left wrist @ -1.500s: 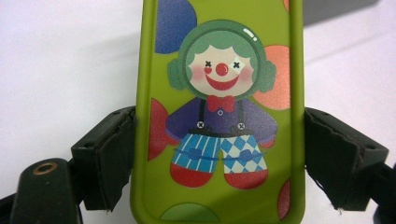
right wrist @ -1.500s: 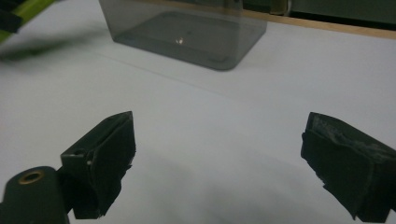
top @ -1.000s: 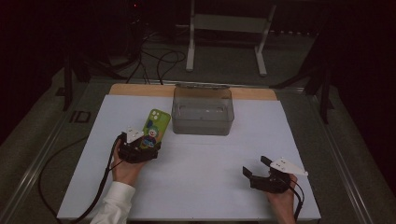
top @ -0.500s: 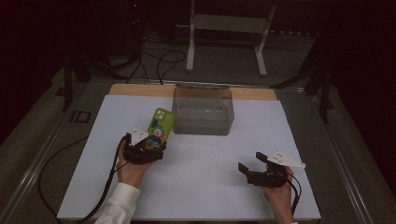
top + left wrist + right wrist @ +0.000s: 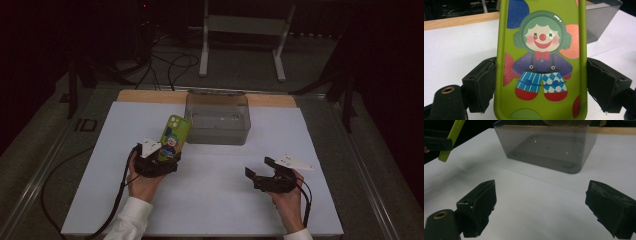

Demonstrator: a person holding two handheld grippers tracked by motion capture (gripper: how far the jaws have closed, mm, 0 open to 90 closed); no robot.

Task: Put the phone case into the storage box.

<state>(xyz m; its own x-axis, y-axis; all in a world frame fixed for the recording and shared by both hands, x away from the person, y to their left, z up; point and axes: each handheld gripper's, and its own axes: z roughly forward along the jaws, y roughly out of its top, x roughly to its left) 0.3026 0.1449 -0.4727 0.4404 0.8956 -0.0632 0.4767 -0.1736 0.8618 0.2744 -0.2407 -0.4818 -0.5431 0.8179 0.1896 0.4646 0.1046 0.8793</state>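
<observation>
Phone (image 5: 173, 138) clamped by its long edges, tilted up near bin (image 5: 218, 120)

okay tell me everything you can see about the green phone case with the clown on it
The phone case is lime green and looks like soft matte rubber, with a cartoon clown printed on it: green hair, red nose, red bow tie, blue patterned trousers, red shoes, plus coloured blobs around. A camera cutout sits at its top corner. It is lifted off the white mat, tilted up towards the clear box. The left gripper clamps its two long edges; nothing else touches it.
</observation>
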